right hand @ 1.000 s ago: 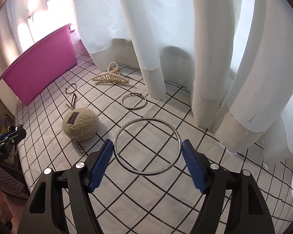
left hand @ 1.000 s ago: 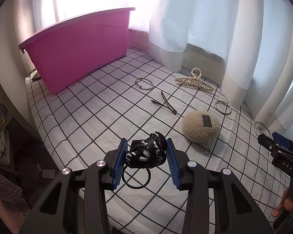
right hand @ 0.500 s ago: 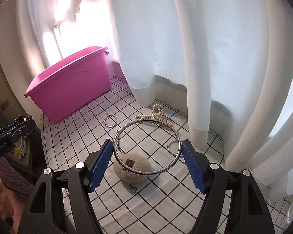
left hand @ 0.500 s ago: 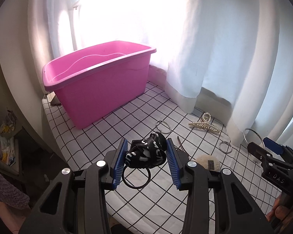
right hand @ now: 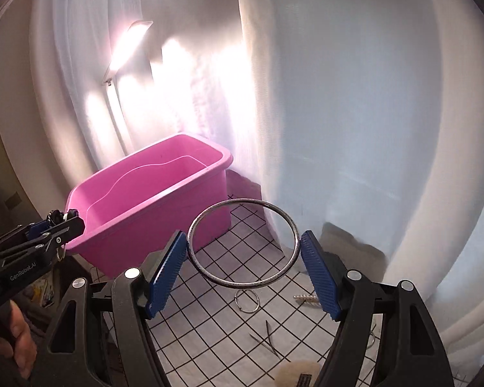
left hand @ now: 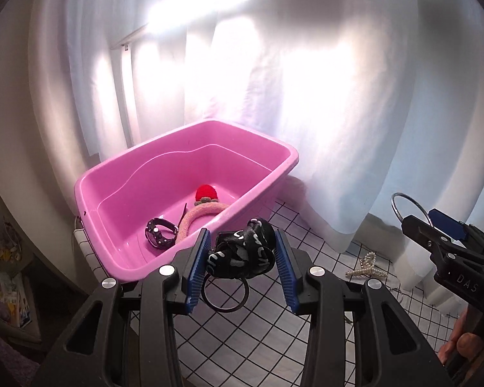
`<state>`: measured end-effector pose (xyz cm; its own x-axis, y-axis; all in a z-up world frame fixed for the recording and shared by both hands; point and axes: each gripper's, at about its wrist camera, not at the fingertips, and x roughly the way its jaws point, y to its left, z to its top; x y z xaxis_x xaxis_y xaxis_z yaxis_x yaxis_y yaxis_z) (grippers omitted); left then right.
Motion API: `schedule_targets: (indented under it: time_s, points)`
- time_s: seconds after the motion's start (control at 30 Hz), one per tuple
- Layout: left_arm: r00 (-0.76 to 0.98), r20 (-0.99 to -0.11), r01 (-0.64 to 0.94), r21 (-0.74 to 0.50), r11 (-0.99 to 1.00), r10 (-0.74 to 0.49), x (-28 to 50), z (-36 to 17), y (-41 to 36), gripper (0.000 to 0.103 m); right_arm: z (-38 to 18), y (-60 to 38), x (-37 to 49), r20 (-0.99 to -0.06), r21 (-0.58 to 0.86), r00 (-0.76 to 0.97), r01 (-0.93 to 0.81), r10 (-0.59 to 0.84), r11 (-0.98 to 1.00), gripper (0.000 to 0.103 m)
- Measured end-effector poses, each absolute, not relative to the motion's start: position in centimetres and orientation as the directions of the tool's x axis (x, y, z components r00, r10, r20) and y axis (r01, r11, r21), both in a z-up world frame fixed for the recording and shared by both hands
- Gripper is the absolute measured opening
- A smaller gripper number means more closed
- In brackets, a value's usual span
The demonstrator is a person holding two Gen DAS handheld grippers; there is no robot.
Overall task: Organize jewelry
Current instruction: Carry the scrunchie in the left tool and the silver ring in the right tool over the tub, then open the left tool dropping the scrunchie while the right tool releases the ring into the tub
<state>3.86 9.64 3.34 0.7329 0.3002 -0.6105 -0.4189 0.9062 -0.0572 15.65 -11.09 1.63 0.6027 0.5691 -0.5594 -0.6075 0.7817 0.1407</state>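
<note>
Nearest, the left gripper has its blue jaws closed on a black hair tie with white lettering; a thin black elastic loop hangs below the bunched fabric. It is held in the air just in front of the near rim of a pink tub.

The right gripper has its jaws pressed against the two sides of a large silver ring, which it holds clear of the surface, roughly level.

Below both lies a white cloth with a black grid covering the desk. On it, in the right wrist view, rest a small metal ring, a thin crossed hairpin, part of a pearl hair clip and the top of a fluffy beige pom-pom at the lower edge. The left wrist view shows the pearl clip near the curtain hem.

Further back, the tub stands on the cloth. Inside it lie a black studded bracelet, a curved pink fuzzy headband and a red knitted piece.

Behind everything hang white curtains, brightly backlit on the left.
</note>
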Motion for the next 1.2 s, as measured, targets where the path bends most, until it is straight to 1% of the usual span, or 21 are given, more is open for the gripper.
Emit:
schedule_targets:
  time_s: [0.2,0.37,0.5,0.67,0.8,0.97,1.1,1.2]
  points:
    - [0.717,-0.611,-0.463,-0.054,0.885,0.337,4.8,4.0,16.6,0.039,3.8,-3.8,16.5,-0.531,0.133,0.592,-0.648,0.606,0.750,0.070]
    - [0.687,-0.626,-0.511,-0.056,0.858,0.368,5.6,3.4,21.6,0.039,4.3,1.6,17.9,-0.540,0.117,0.567,-0.682,0.623,0.722,0.070]
    - [0.656,-0.668,-0.536,-0.084,0.840,0.352,6.8,2.1,24.6,0.039,3.9,5.1,19.1,-0.575,0.094,0.539,-0.704,0.616,0.704,0.070]
    - [0.606,-0.731,-0.552,-0.103,0.827,0.314,8.2,0.1,26.8,0.039,2.8,8.8,20.3,-0.630,0.070,0.494,-0.733,0.599,0.677,0.070]
    - [0.575,-0.765,-0.564,-0.113,0.818,0.290,9.0,-1.3,28.2,0.039,1.6,11.0,21.3,-0.679,0.052,0.456,-0.753,0.576,0.656,0.070]
    - [0.528,-0.806,-0.572,-0.103,0.813,0.269,9.8,-2.7,28.9,0.039,-0.3,13.1,23.0,-0.743,0.036,0.411,-0.764,0.528,0.645,0.070]
    - [0.493,-0.833,-0.578,-0.101,0.810,0.249,10.5,-3.9,29.3,0.040,-1.4,14.2,23.7,-0.774,0.021,0.395,-0.765,0.495,0.644,0.070]
    - [0.471,-0.845,-0.581,-0.081,0.810,0.254,10.8,-4.3,29.4,0.043,-2.0,14.8,23.9,-0.794,0.017,0.384,-0.762,0.472,0.648,0.071]
